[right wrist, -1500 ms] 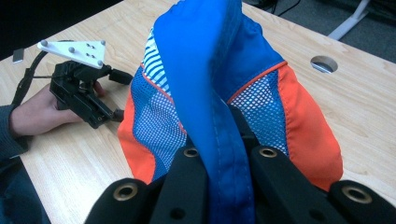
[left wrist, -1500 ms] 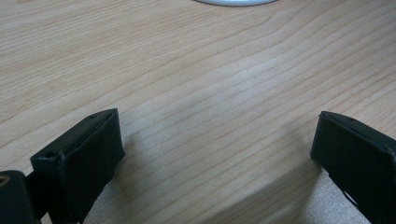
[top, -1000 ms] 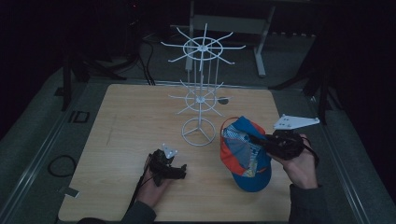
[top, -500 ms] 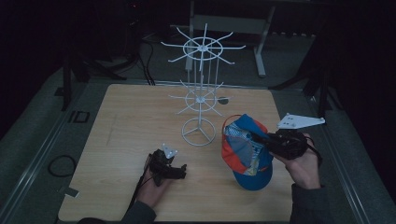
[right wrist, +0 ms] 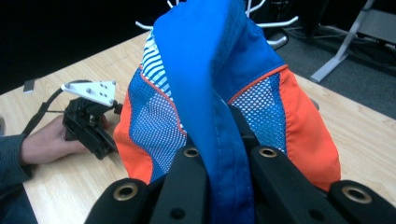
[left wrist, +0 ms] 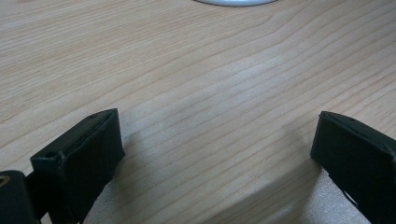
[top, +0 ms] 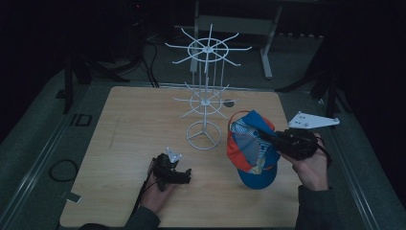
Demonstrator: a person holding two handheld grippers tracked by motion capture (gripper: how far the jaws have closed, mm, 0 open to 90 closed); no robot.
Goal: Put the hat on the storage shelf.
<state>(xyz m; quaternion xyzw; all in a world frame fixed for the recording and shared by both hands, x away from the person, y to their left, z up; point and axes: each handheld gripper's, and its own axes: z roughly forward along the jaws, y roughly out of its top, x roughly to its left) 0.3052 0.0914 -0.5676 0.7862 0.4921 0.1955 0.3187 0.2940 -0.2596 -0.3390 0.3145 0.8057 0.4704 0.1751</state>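
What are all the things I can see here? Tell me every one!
blue, orange and mesh fabric cap: one, blue and orange, held up over the right side of the table, by the rack's base.
white wire display rack: one, white, standing at the middle back of the table.
light wooden table: one, pale wood, under everything.
small dark round spot: one, dark, on the table behind the rack.
left claw: one, black, jaws apart, low over the front of the table.
right claw: one, black, shut on the cap's blue edge.
hands: two, one on each claw.
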